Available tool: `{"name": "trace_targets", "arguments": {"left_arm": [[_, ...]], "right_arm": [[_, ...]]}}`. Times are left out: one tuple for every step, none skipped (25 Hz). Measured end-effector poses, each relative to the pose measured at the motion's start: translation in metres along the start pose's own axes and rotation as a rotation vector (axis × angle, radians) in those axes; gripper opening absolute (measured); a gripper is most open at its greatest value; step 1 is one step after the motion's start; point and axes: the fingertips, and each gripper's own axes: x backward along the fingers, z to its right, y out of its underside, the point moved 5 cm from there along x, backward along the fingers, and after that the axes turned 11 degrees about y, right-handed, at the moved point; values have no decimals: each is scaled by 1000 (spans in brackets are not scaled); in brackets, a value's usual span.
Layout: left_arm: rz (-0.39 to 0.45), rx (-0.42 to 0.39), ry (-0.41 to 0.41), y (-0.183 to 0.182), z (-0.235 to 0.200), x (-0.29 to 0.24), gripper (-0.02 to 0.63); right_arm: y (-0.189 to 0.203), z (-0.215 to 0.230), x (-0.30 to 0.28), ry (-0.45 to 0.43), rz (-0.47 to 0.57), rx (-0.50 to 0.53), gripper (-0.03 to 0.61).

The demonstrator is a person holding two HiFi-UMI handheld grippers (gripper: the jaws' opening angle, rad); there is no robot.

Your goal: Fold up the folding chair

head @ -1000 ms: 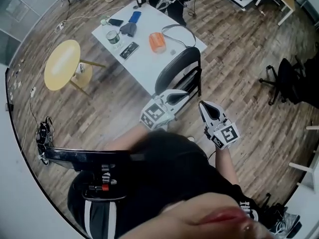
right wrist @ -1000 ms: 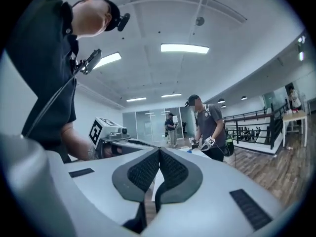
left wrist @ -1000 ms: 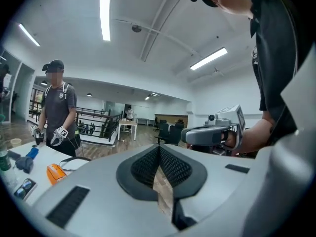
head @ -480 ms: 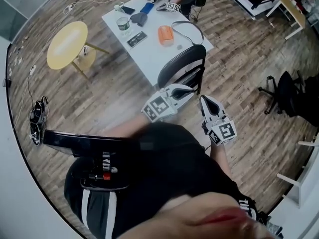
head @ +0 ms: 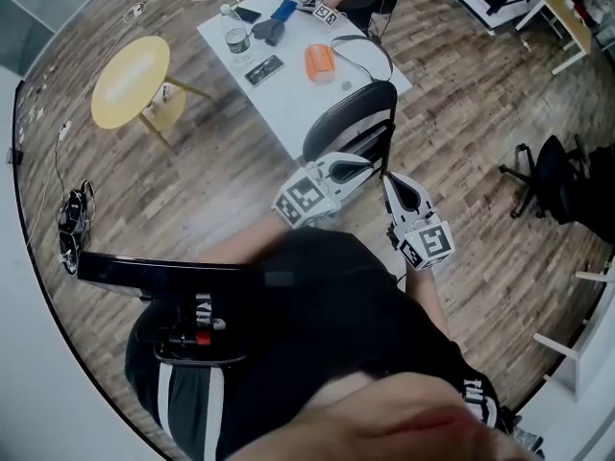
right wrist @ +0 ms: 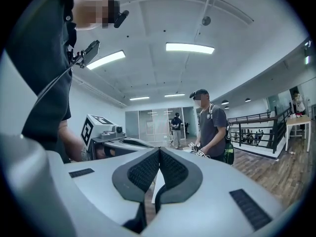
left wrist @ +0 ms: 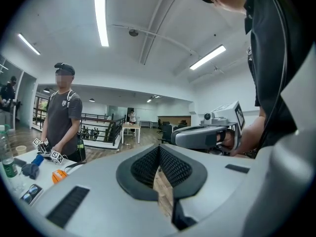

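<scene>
Left gripper (head: 361, 167) and right gripper (head: 391, 181) are both clenched, with nothing between their jaws. The black folding chair (head: 344, 123) stands upright at twelve o'clock, just beyond them, against the white table (head: 288, 104). No lettering is legible.

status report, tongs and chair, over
Left tongs and right tongs shut, empty, close behind the backrest. Folding chair unfolded, pulled up to the white table. Table edge crowds it.

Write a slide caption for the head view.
Left claw and right claw, both shut, near the chair by the table.
</scene>
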Motion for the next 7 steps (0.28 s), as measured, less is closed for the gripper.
{"name": "trace_targets", "arguments": {"left_arm": [[-1,-2,-2,-1,-1,0,5],[-3,-2,-2,0,-2,-1,5],[-5,1,-2,1,-3,-2,5],[-7,6,-2,1,-4,-2,5],[-8,12,-3,2,-5,-2,5],[-9,19,-3,3,-5,-2,5],[-11,25,-4,4,-5,-2,5]], "right_arm": [[0,1,-1,-1,-1,1,11],[0,3,-2,0,-3,1,11],[0,4,-3,0,-5,0,11],[1,4,-3,1,-6,-2,11],[1,5,-2,3,-9,-5,11],[2,5,-1,5,-11,-9,11],[3,4,0,8,-14,-13,11]]}}
